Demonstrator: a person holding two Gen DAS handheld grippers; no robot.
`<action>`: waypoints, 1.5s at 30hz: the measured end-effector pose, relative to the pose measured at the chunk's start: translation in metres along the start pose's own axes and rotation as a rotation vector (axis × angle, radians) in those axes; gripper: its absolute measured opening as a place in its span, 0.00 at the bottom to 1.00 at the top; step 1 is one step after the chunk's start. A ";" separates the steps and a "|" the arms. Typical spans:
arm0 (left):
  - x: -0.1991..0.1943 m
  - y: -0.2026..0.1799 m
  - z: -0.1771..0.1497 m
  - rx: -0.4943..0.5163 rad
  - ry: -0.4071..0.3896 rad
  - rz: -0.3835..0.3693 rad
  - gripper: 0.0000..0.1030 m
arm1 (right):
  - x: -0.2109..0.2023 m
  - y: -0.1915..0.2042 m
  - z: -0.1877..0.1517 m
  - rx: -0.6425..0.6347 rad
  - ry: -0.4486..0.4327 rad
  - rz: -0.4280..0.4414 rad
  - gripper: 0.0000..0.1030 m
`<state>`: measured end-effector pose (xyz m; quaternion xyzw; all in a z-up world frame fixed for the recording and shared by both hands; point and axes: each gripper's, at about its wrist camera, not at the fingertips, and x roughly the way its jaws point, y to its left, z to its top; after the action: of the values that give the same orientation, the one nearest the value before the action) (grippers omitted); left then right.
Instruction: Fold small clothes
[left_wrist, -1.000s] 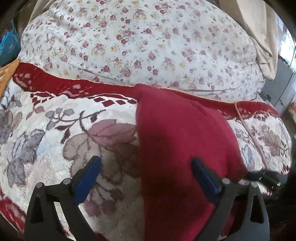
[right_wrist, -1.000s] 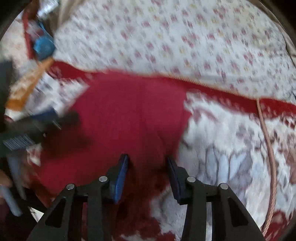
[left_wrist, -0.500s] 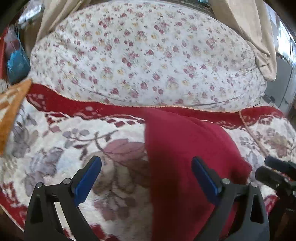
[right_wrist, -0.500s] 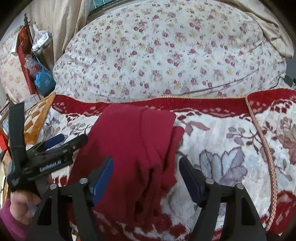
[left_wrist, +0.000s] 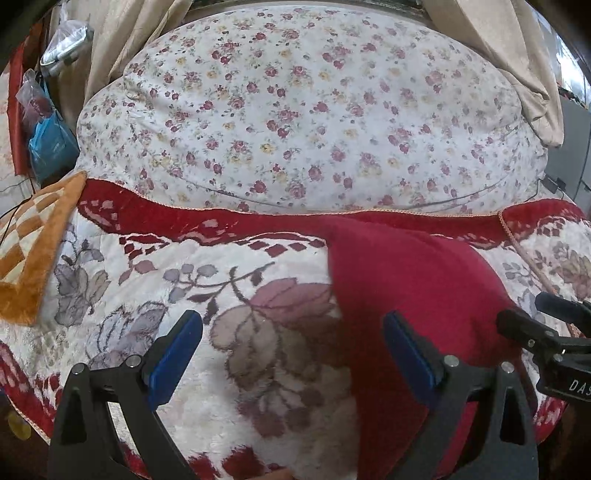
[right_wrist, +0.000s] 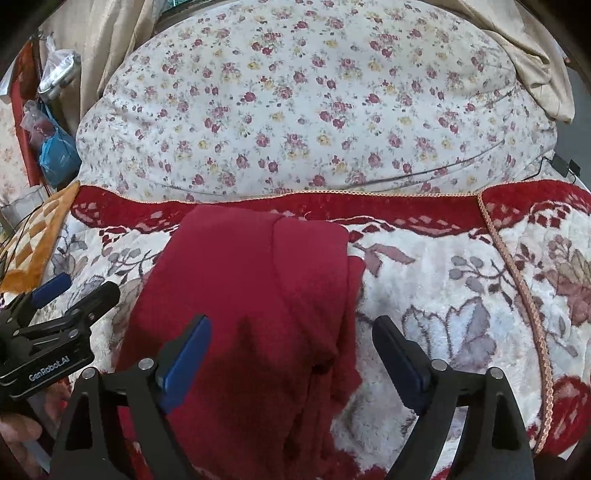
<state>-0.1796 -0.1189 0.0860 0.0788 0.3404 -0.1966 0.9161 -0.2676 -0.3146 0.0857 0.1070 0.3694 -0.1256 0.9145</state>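
A dark red garment (right_wrist: 251, 280) lies folded lengthwise on the plush floral blanket (right_wrist: 443, 295), with its far end near the blanket's red border. My right gripper (right_wrist: 291, 323) hovers over the garment's near part. Its jaws are opening wide and the pads are not pressing on the cloth. In the left wrist view the garment (left_wrist: 406, 280) lies to the right. My left gripper (left_wrist: 291, 321) stands open above the garment's left edge, its left finger over bare blanket (left_wrist: 184, 266), and holds nothing. Each gripper shows in the other's view: the right gripper (left_wrist: 543, 332) and the left gripper (right_wrist: 81, 288).
A big flowered duvet (left_wrist: 295, 110) bulges behind the blanket. An orange checked mat (left_wrist: 33, 240) lies at the left, with a blue bag (left_wrist: 51, 144) and plastic bags behind it. Beige curtains (left_wrist: 517, 55) hang at the back. A hand (right_wrist: 18, 435) holds the left gripper.
The right gripper's jaws have spread from half closed around the red garment to wide apart. Both grippers have risen and drawn back, so more of the bed shows.
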 end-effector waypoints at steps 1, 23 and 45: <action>0.000 0.001 0.000 0.000 -0.002 0.001 0.94 | 0.001 0.000 0.000 0.001 -0.002 -0.002 0.90; 0.004 -0.010 0.001 0.027 -0.008 0.011 0.94 | 0.017 -0.007 -0.007 0.018 0.041 0.004 0.91; 0.006 -0.016 0.002 0.015 -0.011 0.021 0.94 | 0.017 0.002 -0.009 0.007 0.044 0.016 0.91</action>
<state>-0.1802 -0.1356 0.0833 0.0884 0.3328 -0.1900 0.9194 -0.2613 -0.3128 0.0676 0.1156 0.3881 -0.1172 0.9068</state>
